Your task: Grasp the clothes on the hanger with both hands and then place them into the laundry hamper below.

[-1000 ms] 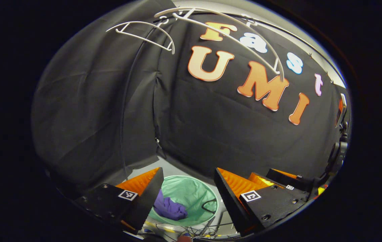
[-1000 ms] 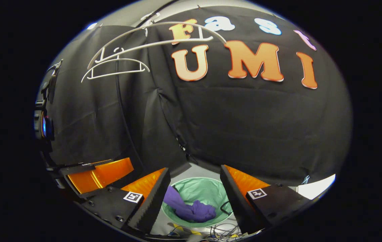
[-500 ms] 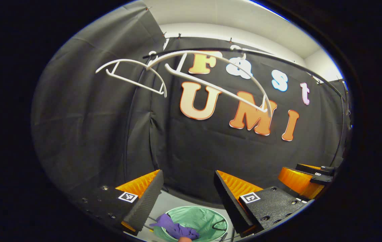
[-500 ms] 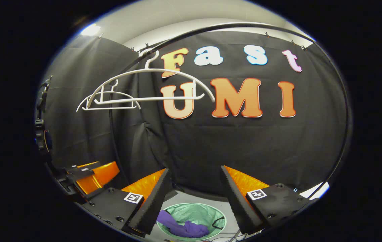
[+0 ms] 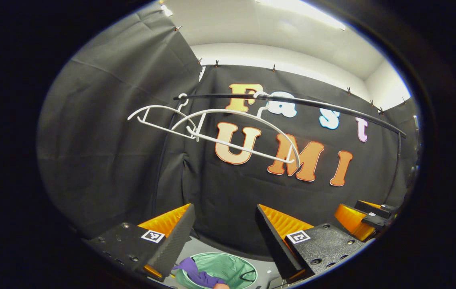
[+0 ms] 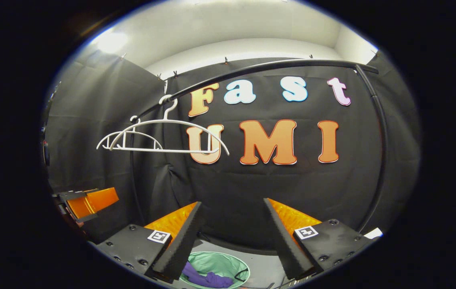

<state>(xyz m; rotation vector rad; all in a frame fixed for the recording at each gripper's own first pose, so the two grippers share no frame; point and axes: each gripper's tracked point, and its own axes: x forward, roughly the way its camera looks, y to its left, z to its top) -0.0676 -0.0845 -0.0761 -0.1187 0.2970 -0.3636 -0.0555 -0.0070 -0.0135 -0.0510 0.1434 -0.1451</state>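
Note:
A purple garment (image 5: 195, 275) (image 6: 207, 277) lies inside the green laundry hamper (image 5: 228, 269) (image 6: 221, 263) on the floor below. Two bare white hangers (image 5: 236, 134) (image 6: 163, 134) hang from a black rail (image 5: 312, 103) (image 6: 260, 68). My left gripper (image 5: 223, 224) is open, well above the hamper, with nothing between its fingers. My right gripper (image 6: 232, 218) is open too, also holding nothing. In the left gripper view the right gripper (image 5: 362, 218) shows at the far right; in the right gripper view the left gripper (image 6: 85, 202) shows at the far left.
Black cloth walls close the booth on the left and back. The rail's black upright post (image 6: 380, 160) stands at the right, another post (image 5: 159, 172) at the left corner. A black cable (image 5: 248, 276) loops by the hamper's rim.
Both grippers have risen and tilted upward, away from the hamper. The hangers and rail have dropped toward mid-view and the hamper has slid to the bottom edge. The garment stays in the hamper.

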